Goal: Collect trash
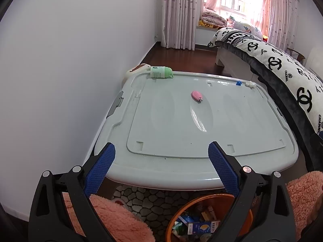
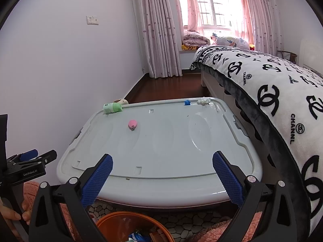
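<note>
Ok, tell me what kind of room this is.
Most likely a bedroom in a home. A bed with a patterned blanket runs along the right, pink curtains frame a bright window with folded bedding on the sill, and a pale storage-box lid serves as the work surface.

Daylight floods through the overexposed window (image 2: 212, 10) at 12 o'clock, glaring off the pale lid (image 2: 197, 133); fisheye corners darken and bend.
</note>
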`<state>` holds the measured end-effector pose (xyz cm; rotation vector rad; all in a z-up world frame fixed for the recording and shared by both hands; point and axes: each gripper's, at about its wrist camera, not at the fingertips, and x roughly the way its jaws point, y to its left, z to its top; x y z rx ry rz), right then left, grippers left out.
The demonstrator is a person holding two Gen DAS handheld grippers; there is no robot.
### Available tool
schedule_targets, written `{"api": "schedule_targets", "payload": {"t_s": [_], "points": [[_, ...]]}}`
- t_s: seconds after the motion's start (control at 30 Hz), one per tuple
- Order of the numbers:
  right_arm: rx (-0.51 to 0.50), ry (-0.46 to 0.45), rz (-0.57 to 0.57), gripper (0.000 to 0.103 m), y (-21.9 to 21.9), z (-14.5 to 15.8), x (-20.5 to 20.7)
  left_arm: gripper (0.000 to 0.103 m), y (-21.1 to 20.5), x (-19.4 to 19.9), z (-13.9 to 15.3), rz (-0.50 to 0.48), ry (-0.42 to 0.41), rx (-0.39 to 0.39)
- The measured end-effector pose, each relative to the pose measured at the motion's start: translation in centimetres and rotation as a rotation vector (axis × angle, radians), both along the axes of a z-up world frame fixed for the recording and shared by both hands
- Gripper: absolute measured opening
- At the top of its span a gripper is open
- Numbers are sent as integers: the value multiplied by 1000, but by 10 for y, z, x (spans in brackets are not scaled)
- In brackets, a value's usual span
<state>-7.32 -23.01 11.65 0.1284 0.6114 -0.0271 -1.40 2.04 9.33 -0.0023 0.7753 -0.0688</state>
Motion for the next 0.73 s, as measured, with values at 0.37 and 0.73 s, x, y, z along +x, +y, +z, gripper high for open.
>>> {"api": "schedule_targets", "payload": {"t_s": [0.37,0.73], "points": [[2,2,-6,98,-1,-1,0,91,0,0,-1,-10,-3,1],[0,1,-6,98,-1,-1,0,91,1,0,-1,-3,-1,7]]}}
